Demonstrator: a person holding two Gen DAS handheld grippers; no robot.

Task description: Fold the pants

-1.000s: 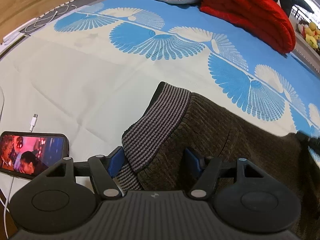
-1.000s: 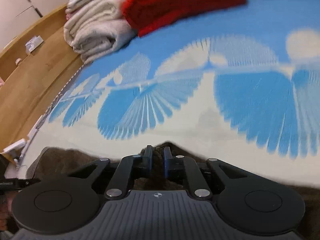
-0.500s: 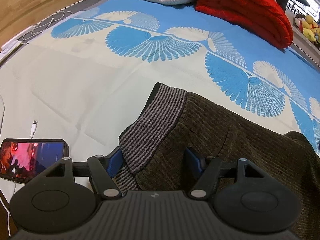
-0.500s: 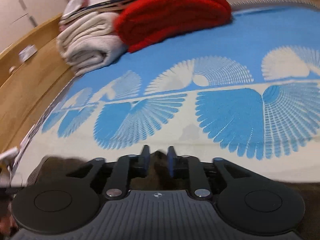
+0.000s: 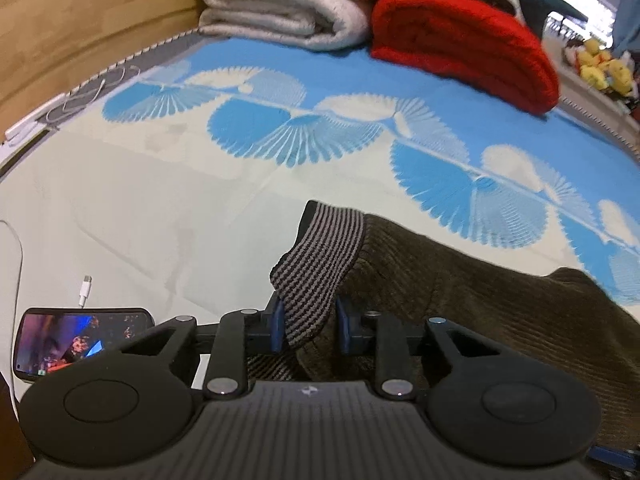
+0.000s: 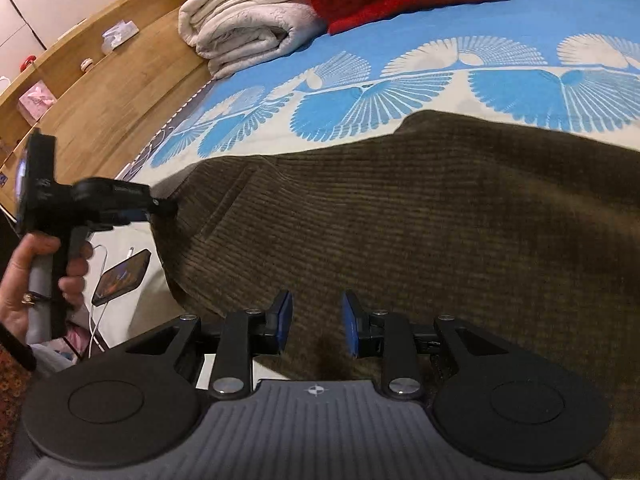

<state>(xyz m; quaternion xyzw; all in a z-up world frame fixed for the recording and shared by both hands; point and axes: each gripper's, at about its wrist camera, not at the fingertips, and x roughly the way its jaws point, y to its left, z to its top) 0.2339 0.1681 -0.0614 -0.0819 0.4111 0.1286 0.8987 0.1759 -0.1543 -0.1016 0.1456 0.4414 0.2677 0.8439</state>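
Dark olive corduroy pants [image 6: 420, 208] lie on a blue and white patterned bed sheet [image 5: 280, 148]. Their striped grey waistband [image 5: 320, 264] is bunched up between the blue pads of my left gripper [image 5: 308, 326], which is shut on it. The pants also spread to the right in the left wrist view [image 5: 500, 300]. My right gripper [image 6: 316, 320] is open just above the near edge of the pants, with nothing between its pads. The left gripper [image 6: 160, 202] shows in the right wrist view at the left, held by a hand.
A phone [image 5: 80, 338] with a lit screen and a white cable [image 5: 86, 284] lie at the bed's left edge. A folded white blanket [image 5: 288, 4] and a red blanket [image 5: 468, 44] lie at the far end. A wooden wall [image 6: 100, 96] stands at the left.
My left gripper has closed on the waistband. My right gripper has opened, let go of the pants and pulled back.
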